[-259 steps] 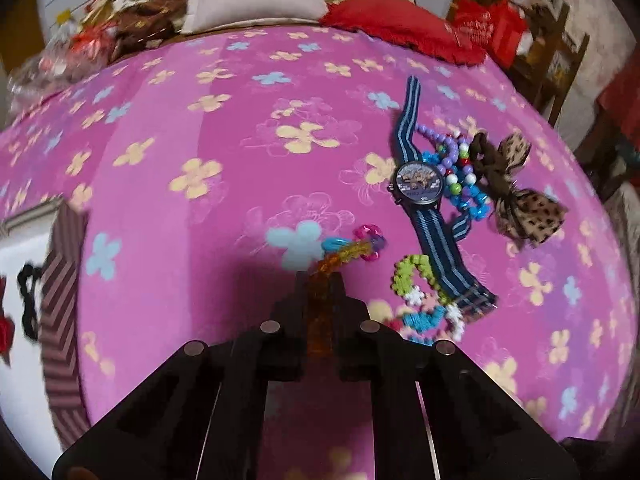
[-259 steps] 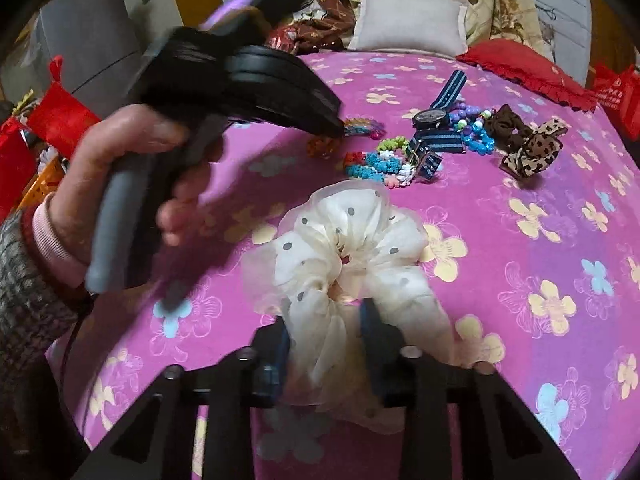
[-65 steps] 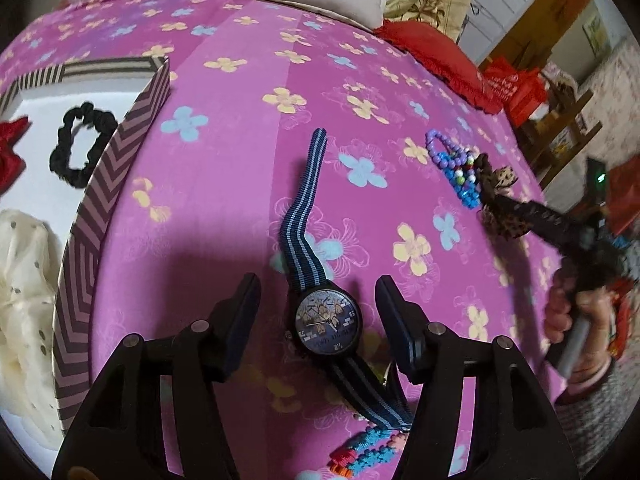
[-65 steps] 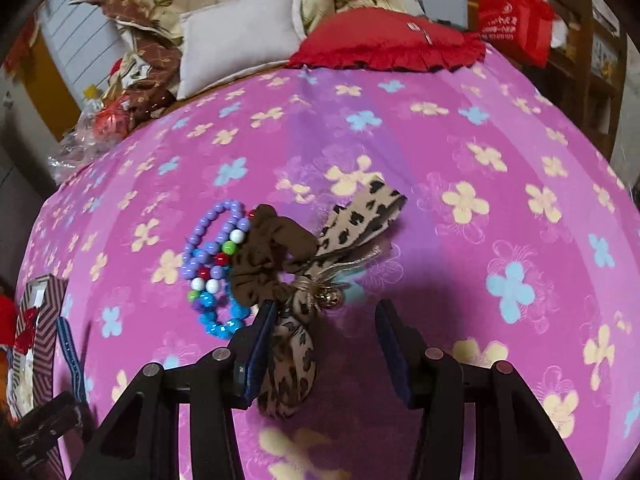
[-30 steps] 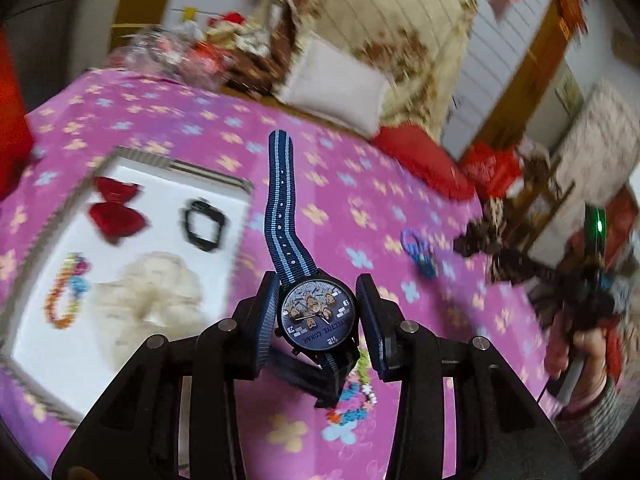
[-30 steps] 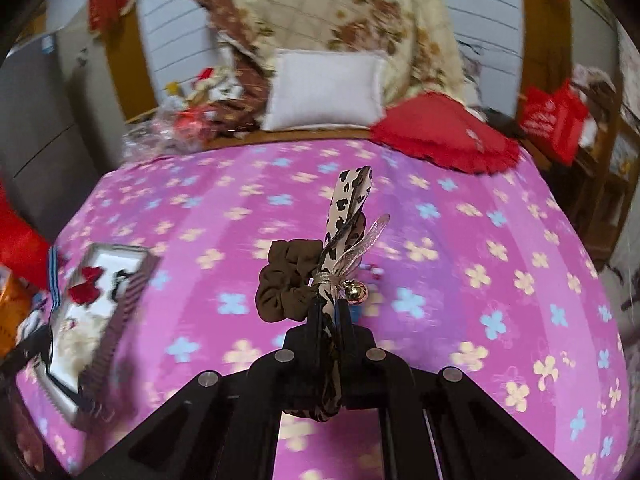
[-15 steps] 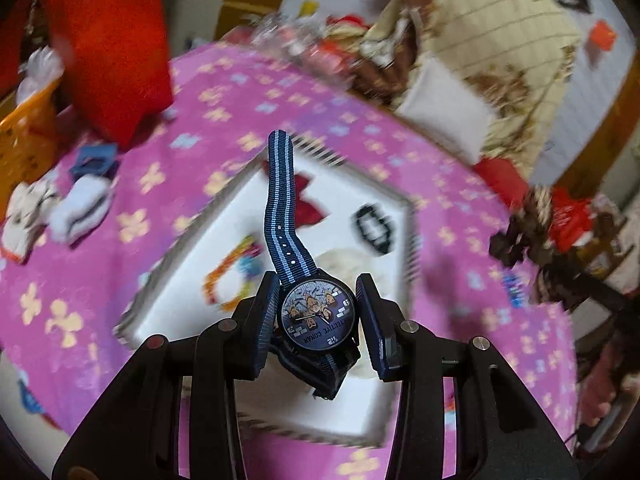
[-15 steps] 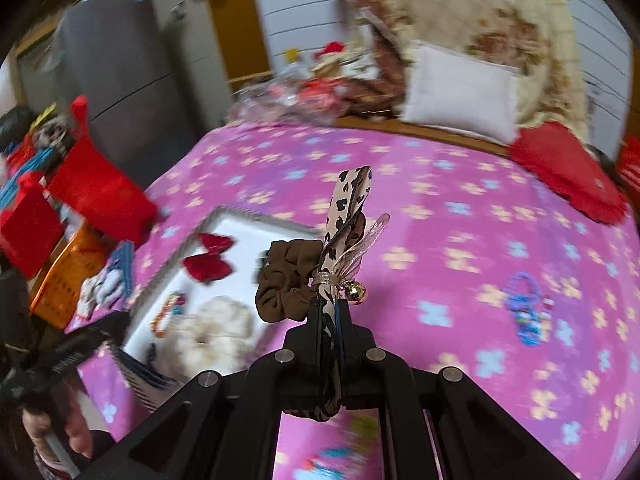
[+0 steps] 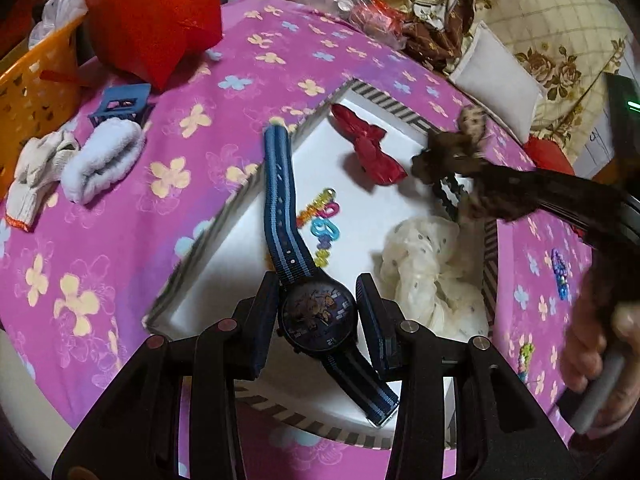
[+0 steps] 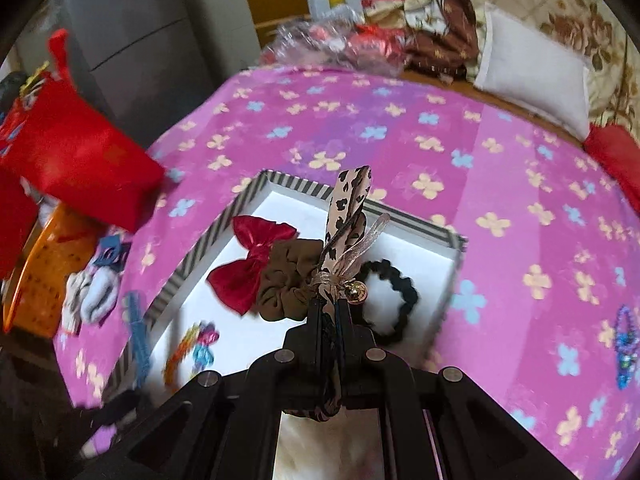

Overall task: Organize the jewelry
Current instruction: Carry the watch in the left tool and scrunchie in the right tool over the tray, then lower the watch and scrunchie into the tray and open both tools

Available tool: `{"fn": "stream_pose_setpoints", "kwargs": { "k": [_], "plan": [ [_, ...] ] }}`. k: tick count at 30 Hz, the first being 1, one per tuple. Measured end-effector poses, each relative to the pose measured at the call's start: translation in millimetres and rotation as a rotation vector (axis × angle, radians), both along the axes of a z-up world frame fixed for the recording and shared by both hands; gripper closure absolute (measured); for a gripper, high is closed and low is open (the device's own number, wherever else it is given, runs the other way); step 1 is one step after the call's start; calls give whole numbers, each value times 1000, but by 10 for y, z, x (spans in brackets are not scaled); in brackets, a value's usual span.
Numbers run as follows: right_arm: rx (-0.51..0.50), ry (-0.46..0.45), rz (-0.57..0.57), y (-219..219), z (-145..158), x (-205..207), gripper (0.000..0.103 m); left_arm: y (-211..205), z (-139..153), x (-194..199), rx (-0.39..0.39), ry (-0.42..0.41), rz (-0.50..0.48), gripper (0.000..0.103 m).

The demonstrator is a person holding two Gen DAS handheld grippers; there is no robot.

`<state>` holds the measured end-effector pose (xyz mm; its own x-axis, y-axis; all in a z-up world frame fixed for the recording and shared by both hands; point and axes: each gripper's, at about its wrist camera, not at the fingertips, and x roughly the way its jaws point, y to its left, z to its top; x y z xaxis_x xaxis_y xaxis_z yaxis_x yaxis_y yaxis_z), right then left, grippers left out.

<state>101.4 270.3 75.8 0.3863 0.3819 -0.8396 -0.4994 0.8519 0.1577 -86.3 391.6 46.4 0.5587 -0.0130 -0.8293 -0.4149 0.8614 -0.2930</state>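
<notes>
My left gripper [image 9: 317,312] holds a blue striped watch [image 9: 316,312] by its dial, low over the white tray [image 9: 360,216] with a striped rim; the jaws look slightly parted around the dial. My right gripper [image 10: 329,312] is shut on a brown scrunchie with a leopard ribbon [image 10: 320,272], held above the same tray [image 10: 288,196]. It shows in the left wrist view too [image 9: 460,160]. In the tray lie a red bow [image 9: 372,152], a colourful bead bracelet [image 9: 324,224], a cream dotted scrunchie [image 9: 432,272] and a black hair tie [image 10: 394,300].
The tray sits on a pink flowered bedspread [image 9: 120,200]. White socks [image 9: 100,160], a blue clip [image 9: 120,104], an orange basket [image 9: 28,92] and a red bag [image 9: 152,16] are left of it. Bead bracelets [image 10: 624,348] lie to the right; a white pillow [image 10: 532,84] sits behind.
Both grippers have come down over the tray with their items. The watch is lower, close to the tray floor, and the left jaws have loosened a little around the dial.
</notes>
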Motion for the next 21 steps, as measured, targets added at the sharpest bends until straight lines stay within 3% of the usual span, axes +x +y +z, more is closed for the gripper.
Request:
{"fn": "stream_pose_setpoints", "kwargs": {
  "k": [10, 17, 19, 21],
  "plan": [
    [-59, 46, -49, 218, -319, 329, 98, 254, 69, -54, -74, -59, 41, 66],
    [-88, 34, -37, 166, -287, 316, 93, 447, 103, -133, -123, -109, 113, 66],
    [-79, 24, -37, 122, -215, 283, 88, 473, 102, -128, -136, -113, 122, 66],
    [-59, 2, -38, 57, -106, 240, 71, 468, 98, -119, -146, -113, 121, 66]
  ]
}}
